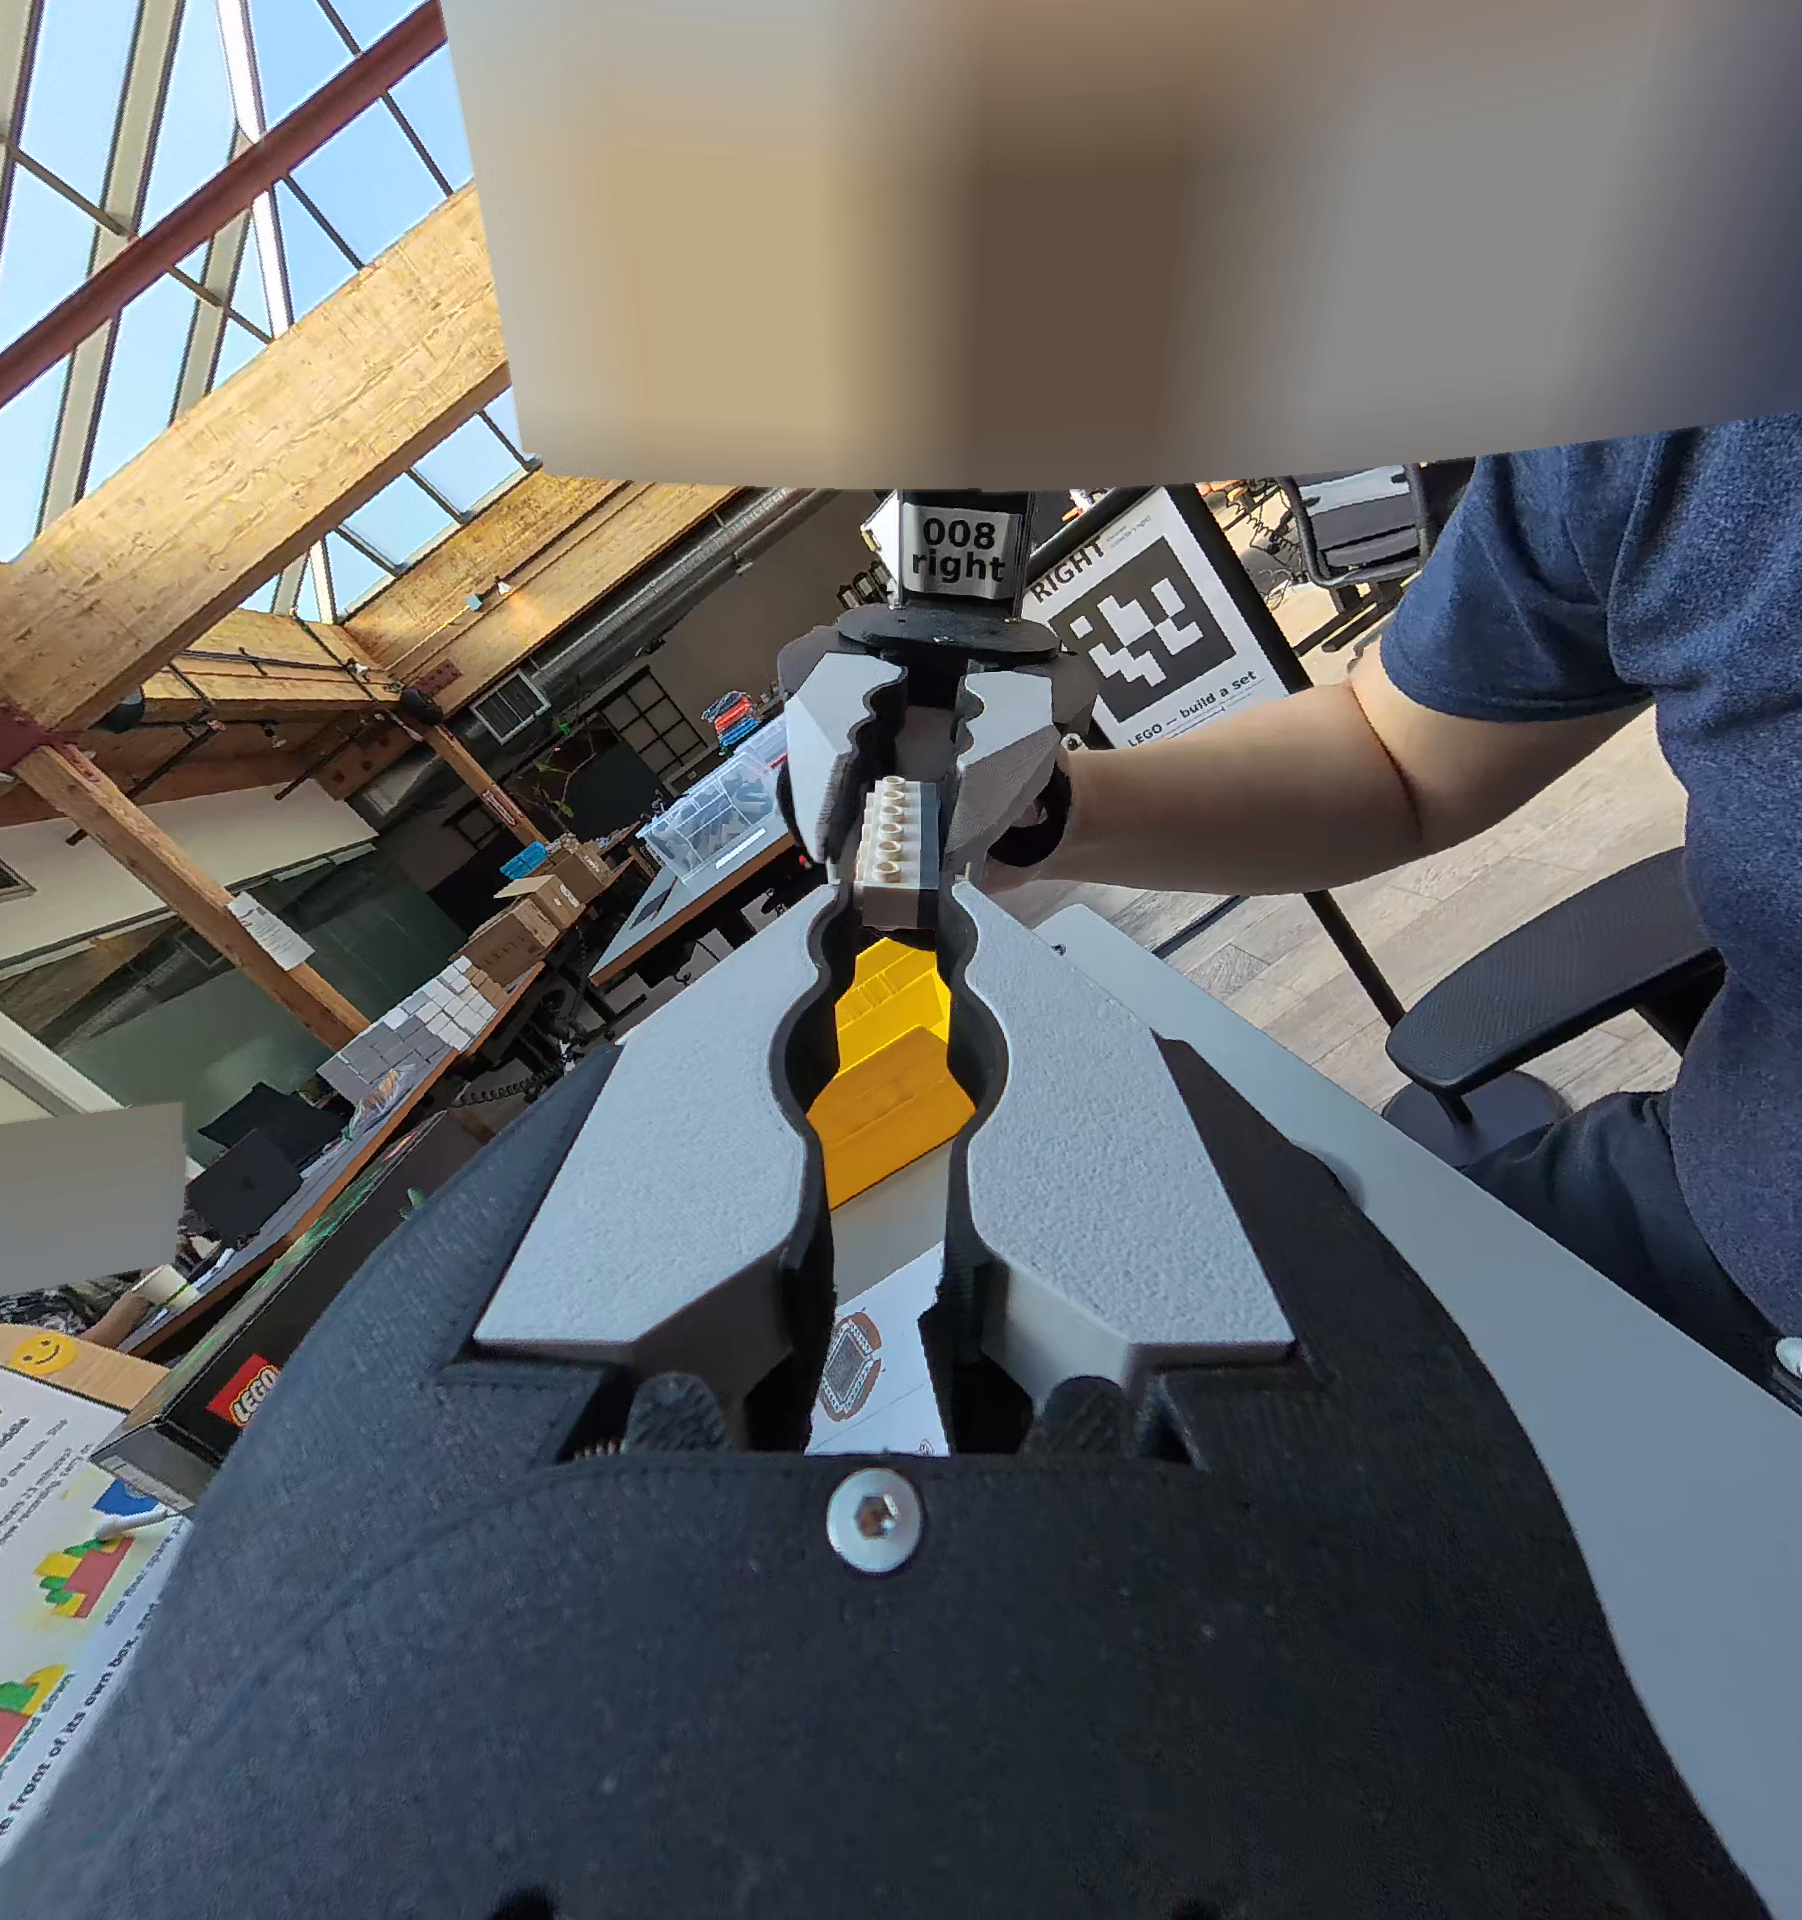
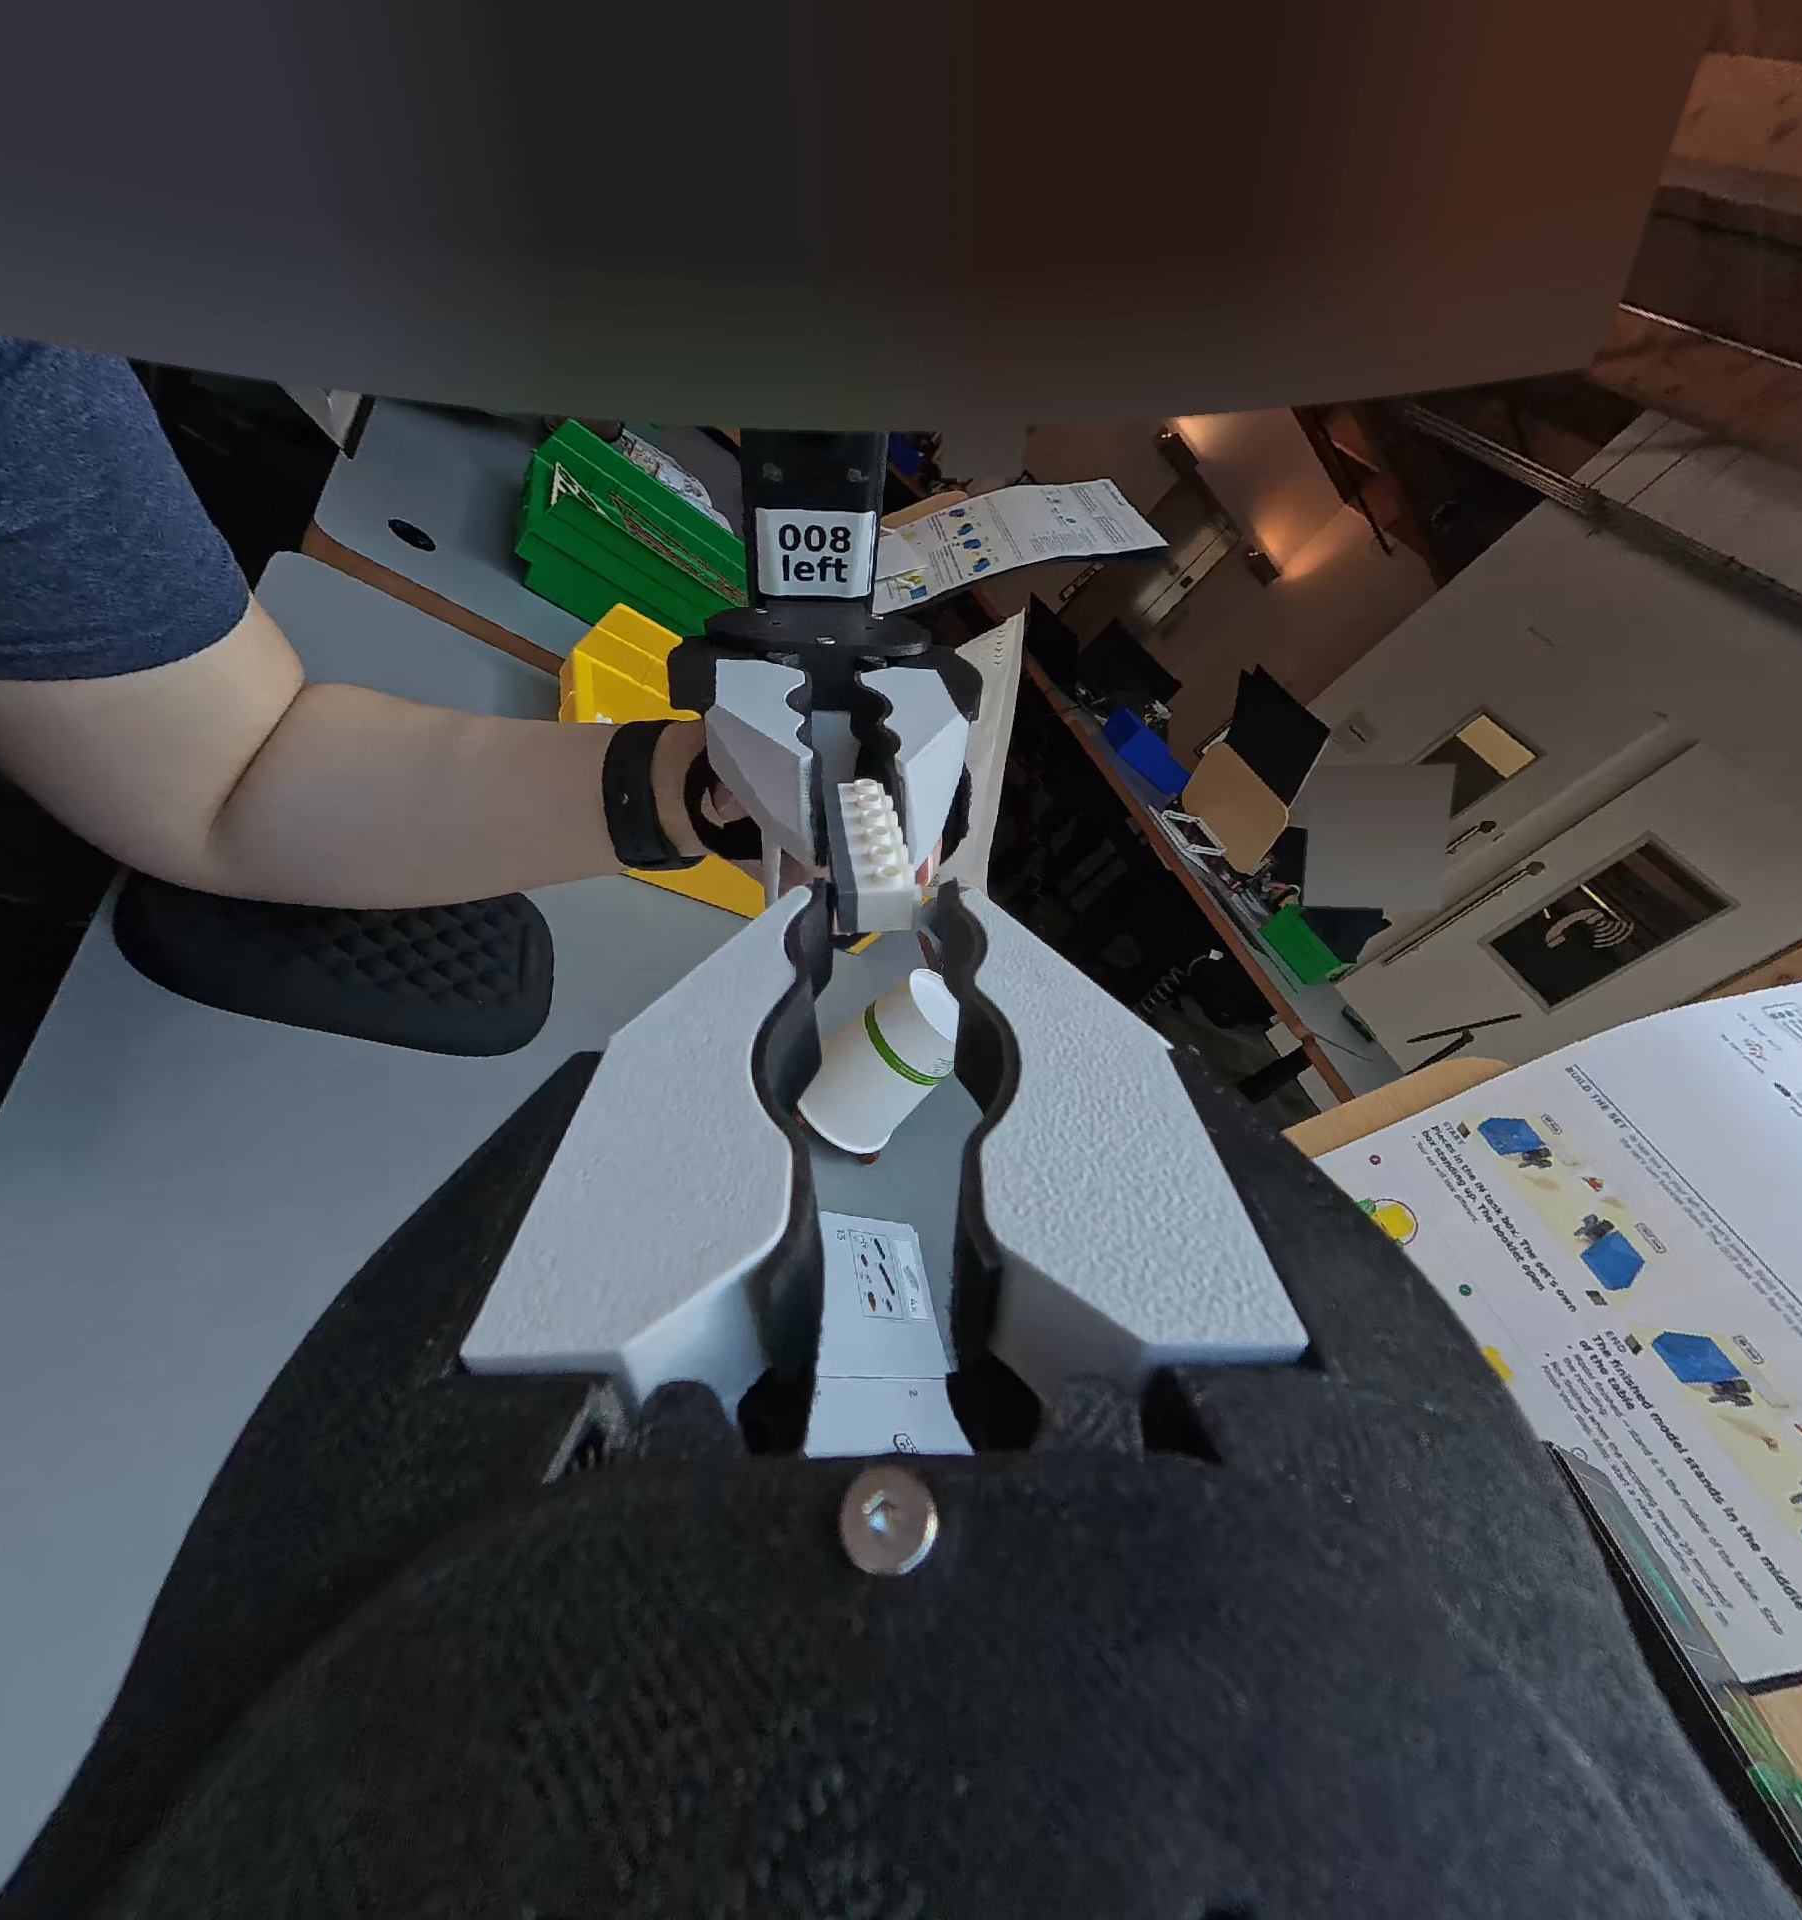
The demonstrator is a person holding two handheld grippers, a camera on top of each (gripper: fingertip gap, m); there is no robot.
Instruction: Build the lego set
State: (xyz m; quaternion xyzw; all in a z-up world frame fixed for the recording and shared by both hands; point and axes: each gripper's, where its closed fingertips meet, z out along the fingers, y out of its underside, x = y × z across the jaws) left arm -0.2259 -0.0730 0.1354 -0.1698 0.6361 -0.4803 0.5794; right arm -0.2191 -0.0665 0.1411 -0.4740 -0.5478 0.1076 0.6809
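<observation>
A small white studded brick (image 1: 892,836) joined to a grey piece (image 2: 843,883) hangs in the air between my two grippers, which face each other tip to tip. My left gripper (image 1: 892,906) is shut on the near end of this white and grey assembly. My right gripper (image 2: 881,906) closes on its other end; it also shows in the left wrist view (image 1: 895,860), gripping the brick from the far side. The left gripper appears in the right wrist view (image 2: 866,864) clamped on the white brick (image 2: 871,831). The assembly's underside is hidden.
A yellow bin (image 1: 886,1049) sits on the grey table (image 1: 1499,1299) below the grippers. A white paper cup (image 2: 881,1060) and an open booklet page (image 2: 881,1309) lie under them. An instruction sheet (image 2: 1655,1299), a LEGO box (image 1: 242,1392), green bins (image 2: 616,540) and a person's forearm (image 2: 357,790) are nearby. The tips of both grippers are at nearly the same place.
</observation>
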